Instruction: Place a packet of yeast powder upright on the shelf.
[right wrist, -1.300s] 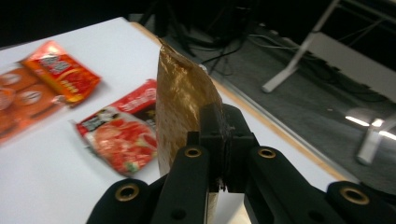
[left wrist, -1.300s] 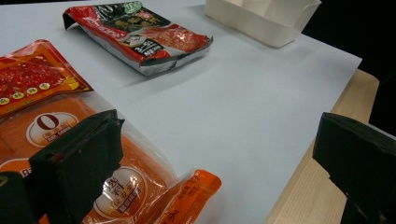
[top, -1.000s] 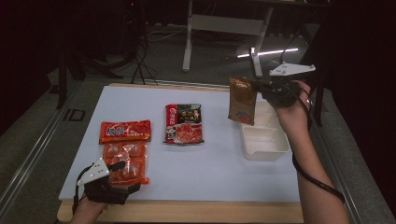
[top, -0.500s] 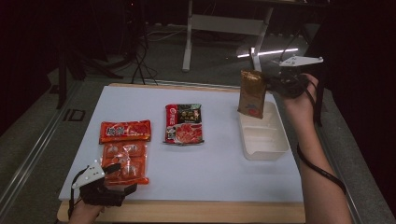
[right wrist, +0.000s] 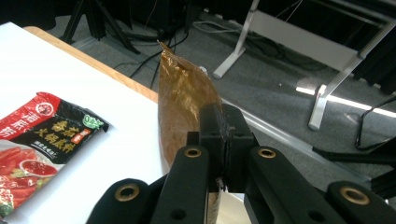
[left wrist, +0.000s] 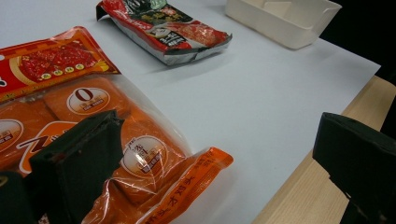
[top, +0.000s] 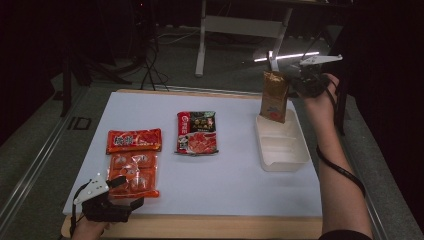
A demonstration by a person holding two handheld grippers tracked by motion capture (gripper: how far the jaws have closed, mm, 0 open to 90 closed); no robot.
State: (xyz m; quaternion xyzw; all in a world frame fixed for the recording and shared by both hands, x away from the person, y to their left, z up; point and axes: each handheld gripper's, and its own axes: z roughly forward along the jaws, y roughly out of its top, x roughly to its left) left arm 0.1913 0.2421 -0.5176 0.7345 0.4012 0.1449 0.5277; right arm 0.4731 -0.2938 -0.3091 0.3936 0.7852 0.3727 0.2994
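Brown pouch (top: 274,96) hangs upright, pinched at its edge by the right gripper (top: 295,85), directly above the white tray's (top: 282,162) far end (left gripper (top: 117,192) gapes empty, far off)

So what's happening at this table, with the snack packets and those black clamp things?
A person works with a hand-held gripper in each hand. The right gripper is shut on a brown packet and holds it upright above the far end of a white tray. The left gripper rests open at the near edge of the table, one jaw over an orange packet. A red and black packet lies untouched in the middle.
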